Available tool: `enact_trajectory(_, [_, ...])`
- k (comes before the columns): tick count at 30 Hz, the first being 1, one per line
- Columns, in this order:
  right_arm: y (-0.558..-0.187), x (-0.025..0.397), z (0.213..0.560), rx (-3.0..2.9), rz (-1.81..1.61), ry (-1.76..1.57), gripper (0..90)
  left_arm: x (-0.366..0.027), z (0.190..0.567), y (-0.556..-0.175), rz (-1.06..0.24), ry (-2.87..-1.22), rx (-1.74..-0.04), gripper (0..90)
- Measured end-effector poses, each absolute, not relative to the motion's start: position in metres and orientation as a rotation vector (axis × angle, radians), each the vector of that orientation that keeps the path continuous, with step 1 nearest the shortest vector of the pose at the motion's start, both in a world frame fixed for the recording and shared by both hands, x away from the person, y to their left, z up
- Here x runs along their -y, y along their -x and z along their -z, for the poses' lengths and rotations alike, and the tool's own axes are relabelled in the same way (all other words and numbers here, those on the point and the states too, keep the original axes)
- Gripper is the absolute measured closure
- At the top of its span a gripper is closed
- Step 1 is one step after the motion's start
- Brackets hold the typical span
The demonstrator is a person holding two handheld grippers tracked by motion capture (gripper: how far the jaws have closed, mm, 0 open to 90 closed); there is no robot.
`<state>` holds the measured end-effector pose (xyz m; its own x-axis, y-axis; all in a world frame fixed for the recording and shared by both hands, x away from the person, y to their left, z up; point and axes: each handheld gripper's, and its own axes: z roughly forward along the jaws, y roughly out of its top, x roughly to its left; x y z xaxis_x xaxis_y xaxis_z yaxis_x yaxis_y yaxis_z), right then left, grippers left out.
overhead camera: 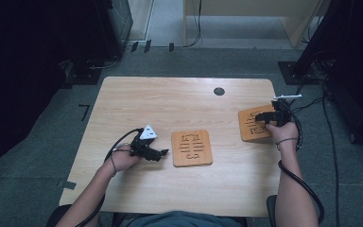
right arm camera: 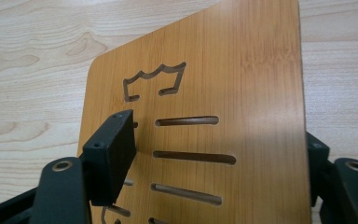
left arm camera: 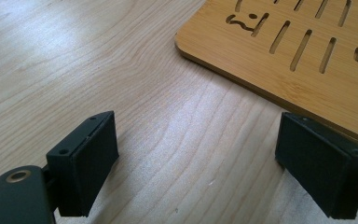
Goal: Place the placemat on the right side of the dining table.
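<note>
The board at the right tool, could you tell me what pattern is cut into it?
Parallel slots beneath a crown-like outline, in the board; right gripper view shows it best.

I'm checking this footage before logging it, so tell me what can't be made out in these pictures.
- Right gripper, right gripper view: its right jaw sits behind the right board, so whether it is clamped cannot be told.
- Right board, high view: the hand and gripper cover its near right part.
- Middle board, left gripper view: cut off by the top and right edges.
- Round mark on the table, high view: too small to identify.
</note>
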<state>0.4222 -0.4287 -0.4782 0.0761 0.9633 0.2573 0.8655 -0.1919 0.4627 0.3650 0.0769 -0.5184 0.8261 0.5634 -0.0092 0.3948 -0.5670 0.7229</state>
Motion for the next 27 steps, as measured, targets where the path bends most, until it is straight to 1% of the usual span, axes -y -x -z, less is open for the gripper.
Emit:
enact_trajectory(11, [-0.425, 0.428, 0.485, -1.882, -0.796, -2.138, 25.6, -0.077, 0.518, -0.365, -0.286, -2.246, -0.699, 12.1])
enact_trajectory(22, [-0.430, 0.430, 0.494, -1.909, -0.883, -2.155, 24.9, -0.077, 0.518, -0.365, -0.286, -2.246, -0.698, 12.1])
enact_trajectory(27, [-0.431, 0.425, 0.493, -1.944, -0.854, -2.123, 22.9, -0.077, 0.518, -0.365, -0.286, -2.246, -0.699, 12.1])
